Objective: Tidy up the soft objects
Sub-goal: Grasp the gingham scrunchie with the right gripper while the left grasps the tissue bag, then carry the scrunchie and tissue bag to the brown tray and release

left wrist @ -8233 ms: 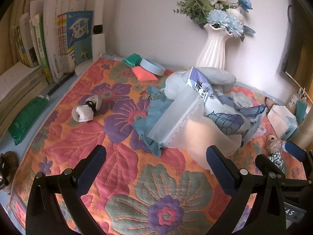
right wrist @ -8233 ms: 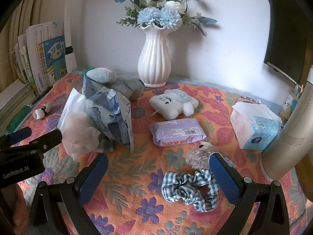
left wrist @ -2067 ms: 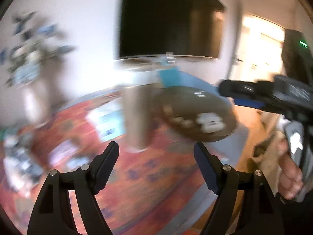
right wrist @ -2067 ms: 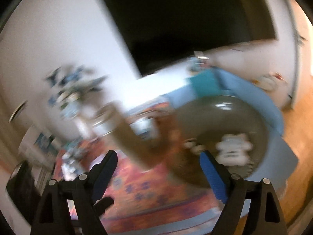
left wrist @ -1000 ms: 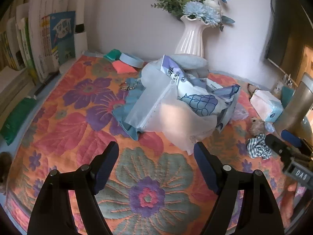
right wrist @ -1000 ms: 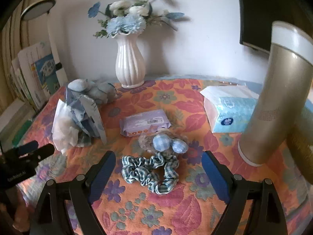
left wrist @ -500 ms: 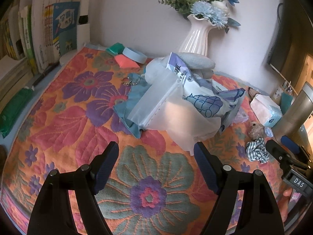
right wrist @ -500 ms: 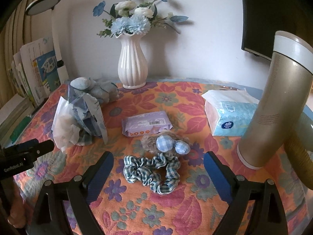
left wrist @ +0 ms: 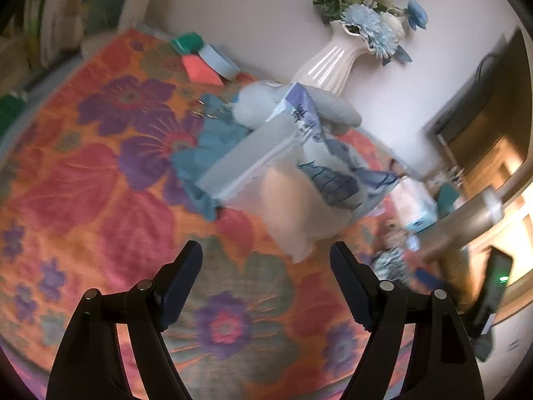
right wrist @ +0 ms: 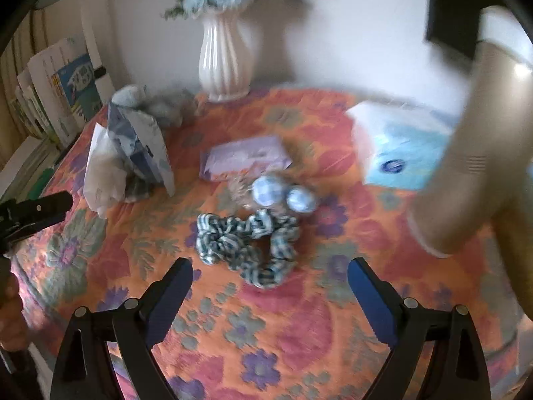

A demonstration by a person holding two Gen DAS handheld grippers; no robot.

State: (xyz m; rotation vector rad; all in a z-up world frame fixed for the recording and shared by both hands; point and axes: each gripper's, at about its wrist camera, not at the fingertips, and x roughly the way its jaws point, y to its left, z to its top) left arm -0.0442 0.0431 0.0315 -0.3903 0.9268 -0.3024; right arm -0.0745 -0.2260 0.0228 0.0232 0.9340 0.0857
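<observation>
The right hand-held gripper point(right wrist: 269, 276) hangs over the flowered cloth point(right wrist: 299, 316) that covers the bench, its jaws spread wide with nothing between them. Just beyond its fingertips lies a blue-and-white checked scrunchie point(right wrist: 248, 245), flat on the cloth, about midway along the bench's near side. Touching the scrunchie's far side is a small fuzzy toy with two pale blue balls point(right wrist: 283, 195), and behind that a flat lilac wipes packet point(right wrist: 243, 160). Toward the right edge sit a white and blue tissue pack point(right wrist: 399, 153) and a tall gold-coloured bottle point(right wrist: 466, 153); the picture is blurred there. A white ribbed vase point(right wrist: 225, 63) with blue flowers stands at the back edge against the wall.

The left hand-held gripper point(left wrist: 266, 278) is likewise spread and empty, tilted over the cloth point(left wrist: 100, 183) nearer the left end. Ahead of it is a heap: a frosted plastic bag point(left wrist: 263, 180) with a blue-printed packet point(left wrist: 336, 173) leaning on it, a teal cloth point(left wrist: 200, 163) underneath, and a grey plush toy point(left wrist: 333, 110) behind, all touching. Near the back left corner lie a coral block point(left wrist: 200, 71), a green one point(left wrist: 186, 41) and a pale blue ring point(left wrist: 220, 58). Books point(right wrist: 63, 93) stand along the left edge. The scrunchie point(left wrist: 391, 265) shows blurred to the right of the left gripper.
</observation>
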